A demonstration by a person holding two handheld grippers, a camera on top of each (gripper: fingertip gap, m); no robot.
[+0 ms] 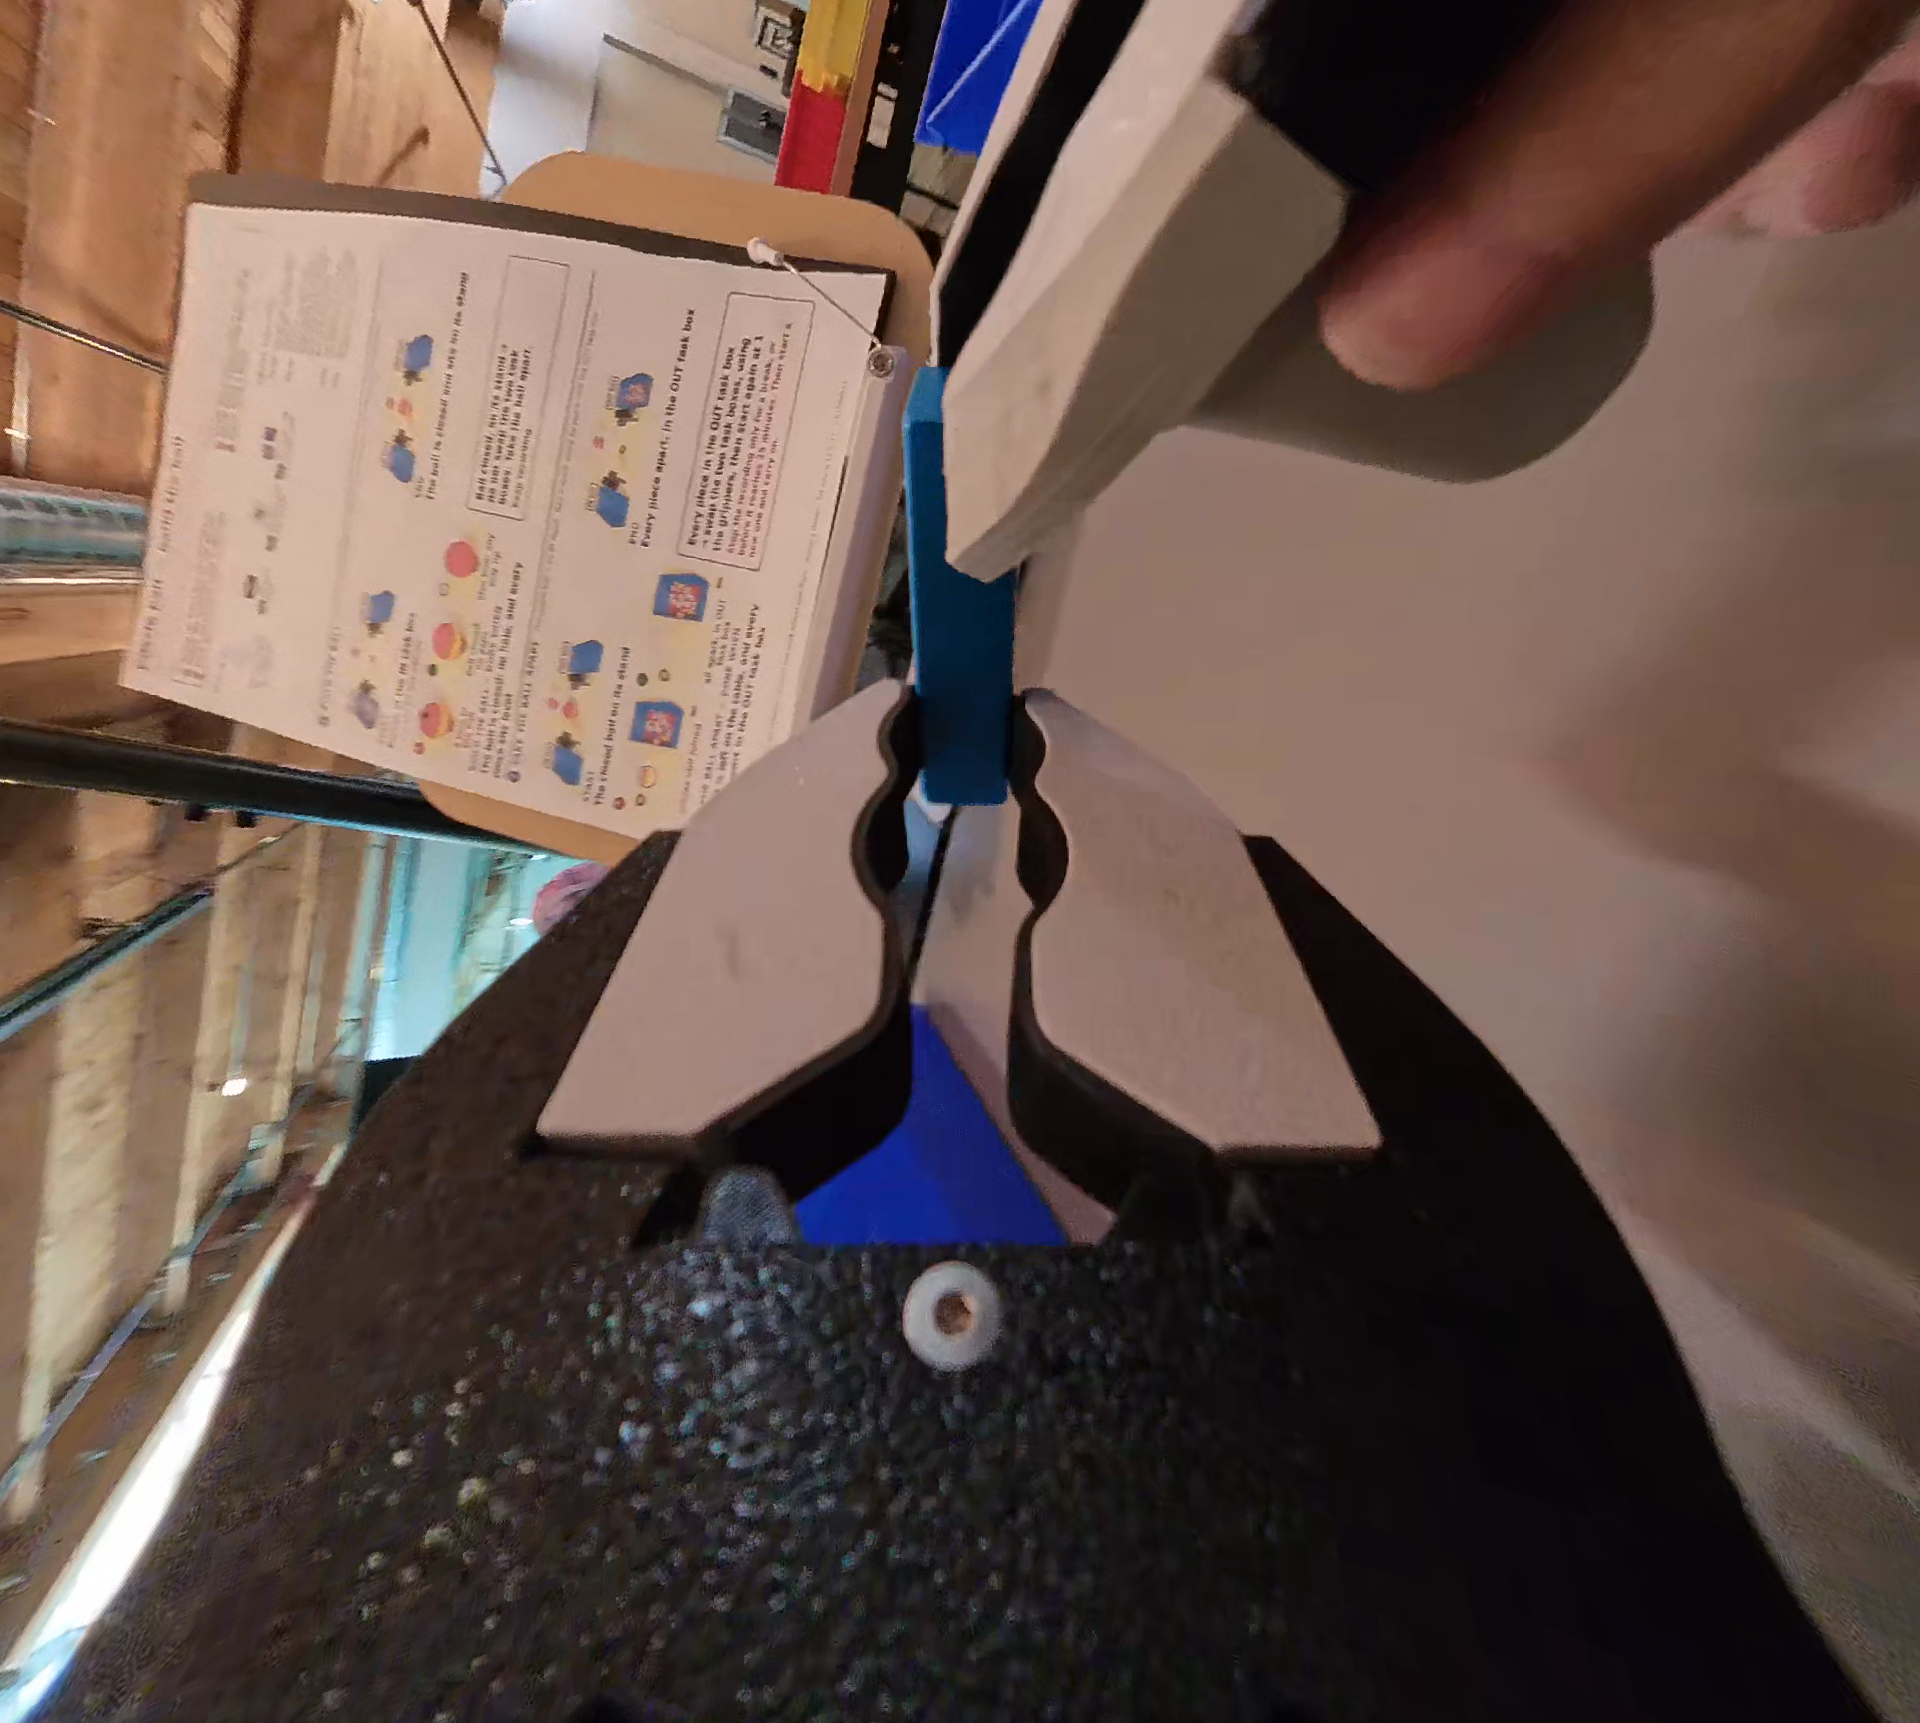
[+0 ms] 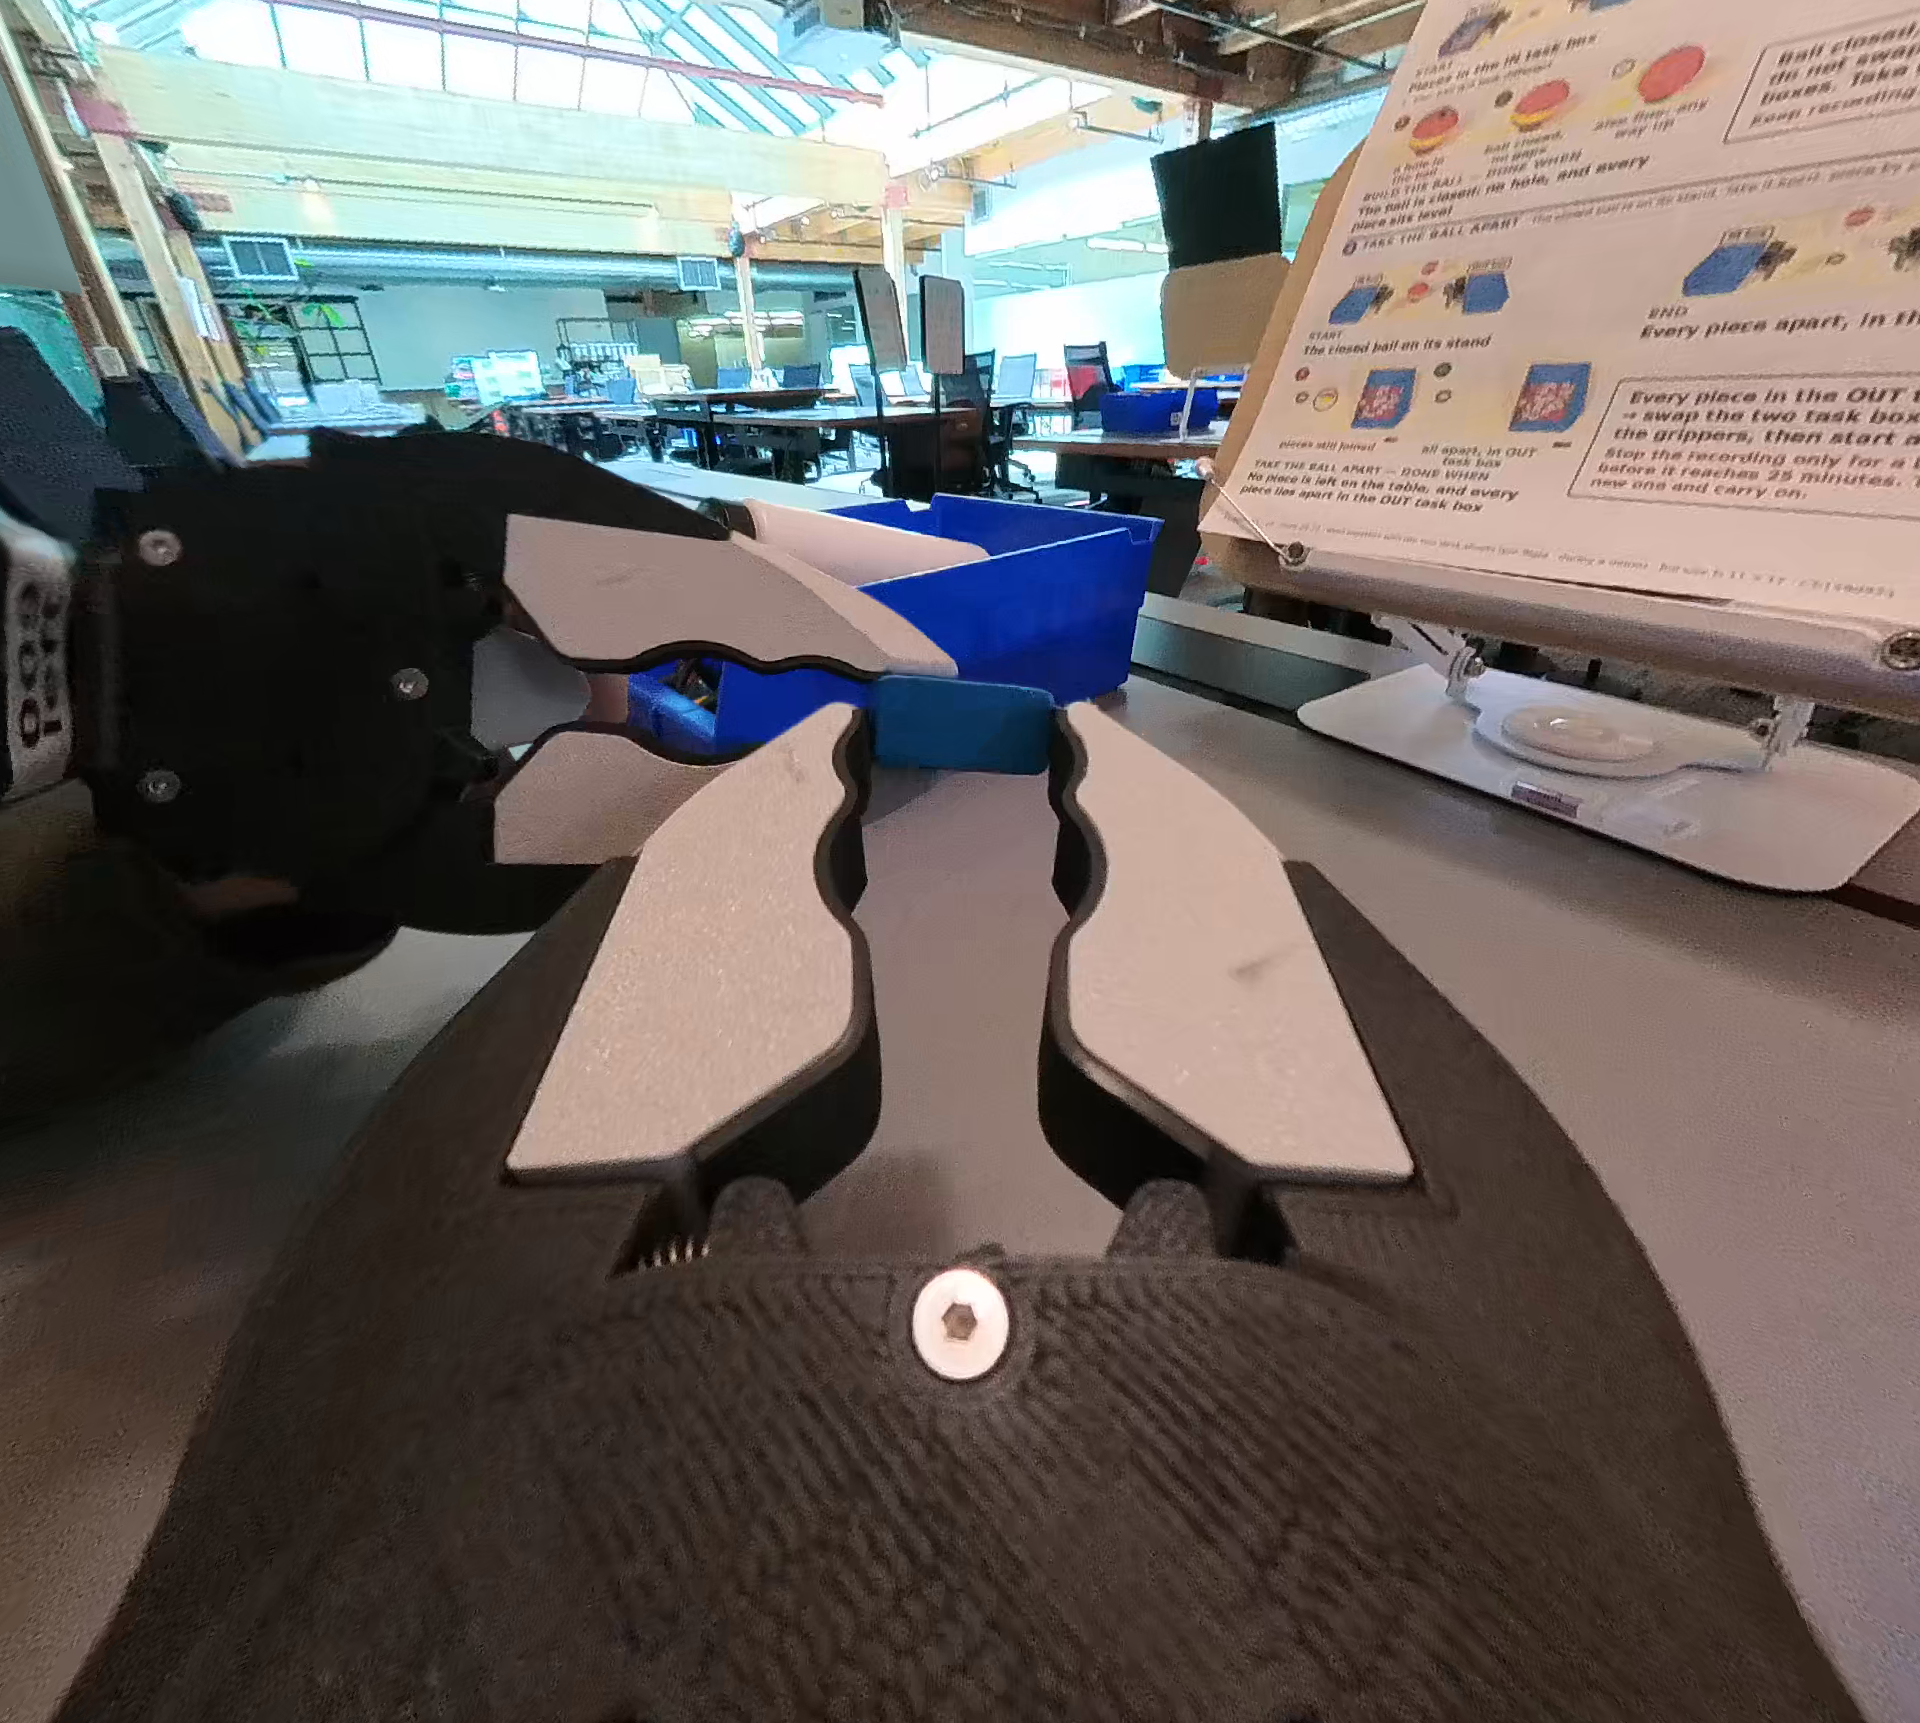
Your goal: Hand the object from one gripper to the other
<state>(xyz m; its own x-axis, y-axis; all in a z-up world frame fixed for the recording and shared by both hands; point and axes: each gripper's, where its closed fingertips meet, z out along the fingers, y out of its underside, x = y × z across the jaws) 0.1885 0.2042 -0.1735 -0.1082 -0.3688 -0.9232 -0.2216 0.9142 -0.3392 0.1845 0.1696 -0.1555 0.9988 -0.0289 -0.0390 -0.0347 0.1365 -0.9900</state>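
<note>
We see a small blue block (image 2: 961, 723) held in the air above the grey table (image 2: 1558, 1102), and both tools touch it. The left gripper (image 1: 964, 743) pinches one end of it between its fingertips, and in the right wrist view this left gripper comes in from the left side. The right gripper (image 2: 958, 738) has its fingertips closed against the two sides of the block; behind stand a blue bin (image 2: 1029, 593) and a printed instruction sheet (image 2: 1662, 271) on a white stand (image 2: 1621, 780).
</note>
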